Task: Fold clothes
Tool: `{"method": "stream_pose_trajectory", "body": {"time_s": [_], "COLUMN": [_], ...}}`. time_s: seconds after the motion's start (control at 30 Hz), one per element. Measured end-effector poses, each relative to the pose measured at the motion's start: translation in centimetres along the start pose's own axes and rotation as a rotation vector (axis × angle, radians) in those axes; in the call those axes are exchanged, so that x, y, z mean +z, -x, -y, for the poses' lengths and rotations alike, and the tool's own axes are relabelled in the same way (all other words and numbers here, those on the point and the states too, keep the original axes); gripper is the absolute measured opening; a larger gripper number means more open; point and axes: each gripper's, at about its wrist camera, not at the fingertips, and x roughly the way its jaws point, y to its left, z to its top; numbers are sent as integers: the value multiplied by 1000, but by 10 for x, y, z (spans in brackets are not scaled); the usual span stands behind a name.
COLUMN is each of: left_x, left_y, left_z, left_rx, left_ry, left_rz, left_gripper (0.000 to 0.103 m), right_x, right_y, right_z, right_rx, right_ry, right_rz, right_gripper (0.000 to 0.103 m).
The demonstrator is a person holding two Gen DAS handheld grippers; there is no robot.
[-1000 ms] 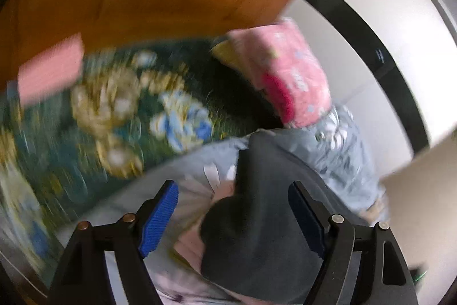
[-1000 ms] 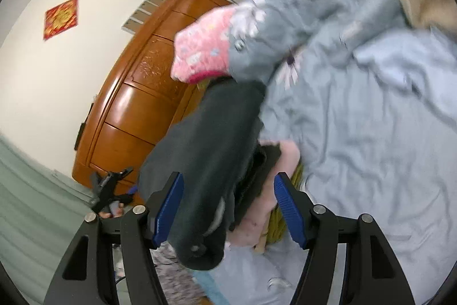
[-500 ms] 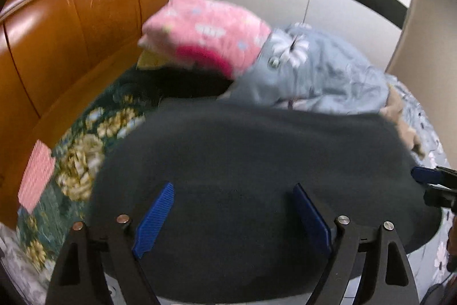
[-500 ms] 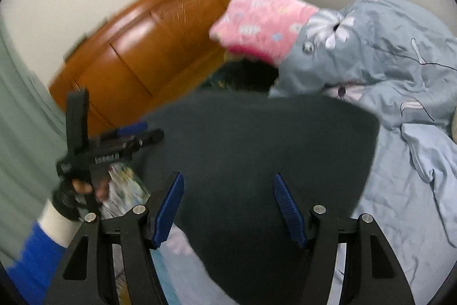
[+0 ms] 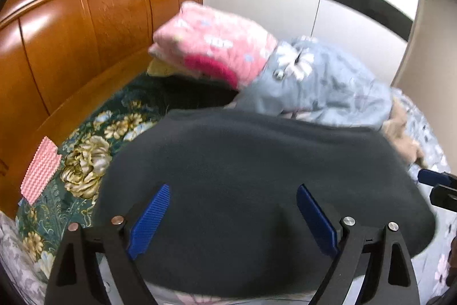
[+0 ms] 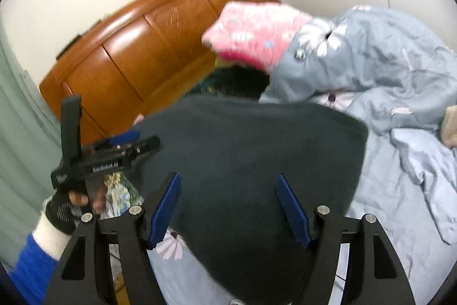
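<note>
A dark grey fleece garment (image 5: 257, 176) lies spread wide across the bed and fills the middle of both views. My left gripper (image 5: 232, 187) hovers over its near part, open, with nothing pinched between the blue pads (image 5: 148, 222). My right gripper (image 6: 228, 177) is open over the same garment (image 6: 251, 156). In the right wrist view the left gripper (image 6: 120, 147) sits at the garment's left edge, held by a gloved hand (image 6: 61, 210) with a blue sleeve. The right gripper's tip (image 5: 437, 185) shows at the garment's right edge. The garment's near edge is hidden under the fingers.
A wooden headboard (image 5: 85, 33) stands behind. A folded pink blanket (image 5: 214, 47) and a bunched blue-grey floral duvet (image 5: 322, 82) lie just beyond the garment. A green floral bedspread (image 5: 85, 156) with a pink zigzag cloth (image 5: 40, 173) lies to the left, light blue sheets (image 6: 400, 190) to the right.
The dark garment, a narrow bunched roll one second ago, now lies spread wide. Both cameras swung round to face the headboard. Both grippers stayed open.
</note>
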Motion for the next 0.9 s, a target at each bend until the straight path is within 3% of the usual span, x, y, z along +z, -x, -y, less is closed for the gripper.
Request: {"method": "stream_pose_trajectory", "body": {"time_s": [0.13, 0.27, 0.37, 0.47, 0.9], "left_x": [-11, -40, -62, -81, -128], "left_y": [32, 43, 51, 57, 75], "left_z": [14, 29, 38, 37, 34], "left_rx": [-8, -3, -1, 3, 45], "left_ry": [29, 23, 29, 63, 187], "left_rz": [56, 56, 58, 54, 59], "left_gripper": [92, 98, 103, 103, 103], "right_x": [-16, -46, -64, -78, -112], "right_y": [24, 34, 35, 39, 43], "right_z": [-19, -35, -38, -37, -42], "right_rx": [-7, -36, -53, -76, -177], "right_ry": [34, 52, 37, 3, -29], "right_rz": [31, 28, 24, 29, 50], "right_gripper": [75, 87, 89, 102, 103]}}
